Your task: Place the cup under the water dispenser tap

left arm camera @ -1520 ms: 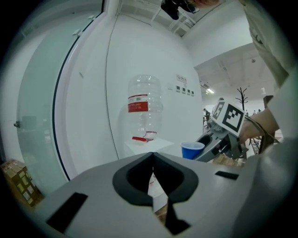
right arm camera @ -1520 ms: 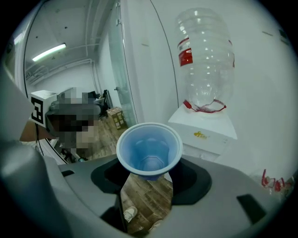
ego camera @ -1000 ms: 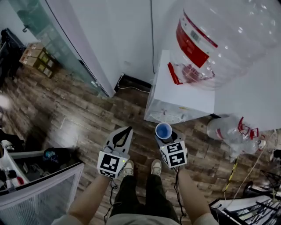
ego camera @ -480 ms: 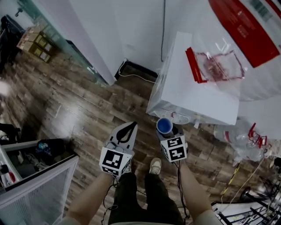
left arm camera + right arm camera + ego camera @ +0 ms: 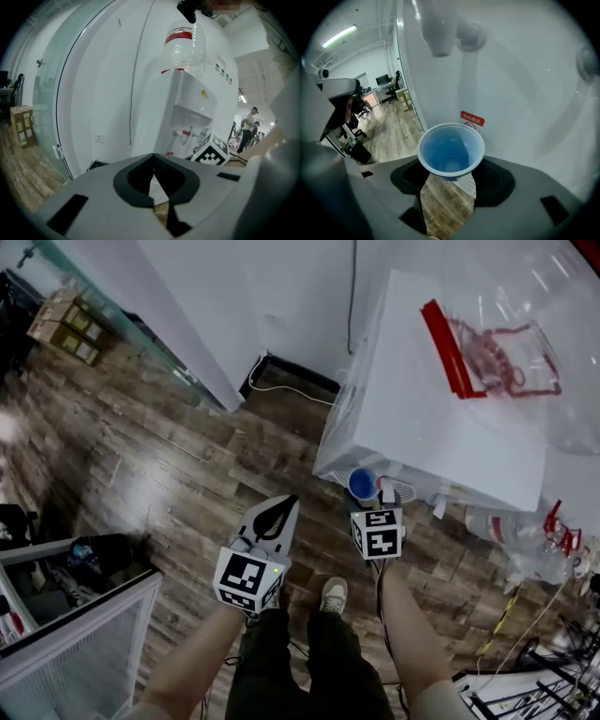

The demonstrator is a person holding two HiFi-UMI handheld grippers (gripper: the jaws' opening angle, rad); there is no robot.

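Between the jaws of the right gripper [image 5: 451,180]: one blue cup [image 5: 450,149], upright, mouth up, nothing inside. The jaws stand wide, one pad on each side of the cup's lower wall beneath the flared rim, clamped on it. The cup hangs clear of the wooden floor [image 5: 440,208], which shows under its base.

Above the cup, upper left in the right gripper view: white tap [image 5: 438,33]. The cup lies lower than the tap and a little to its right, not touching it. Second tap [image 5: 586,58] at the far right edge, blurred.

Behind the cup: white front of the dispenser [image 5: 525,117], with a small red label [image 5: 472,118] just past the cup's rim.

Head view: the cup sits just ahead of the right gripper's marker cube [image 5: 378,532], at the lower front edge of the dispenser.

Left gripper [image 5: 153,158]: jaw tips together, nothing between them. It is held over the floor left of the right gripper, apart from the cup.

Further out:
- Clear bottle [image 5: 184,44] with a red band, upended on top of the dispenser.
- Spare bottle [image 5: 520,535] lying on the floor to the dispenser's right.
- Black cable [image 5: 281,390] along the wall base.
- Shoe [image 5: 333,594] below the grippers.
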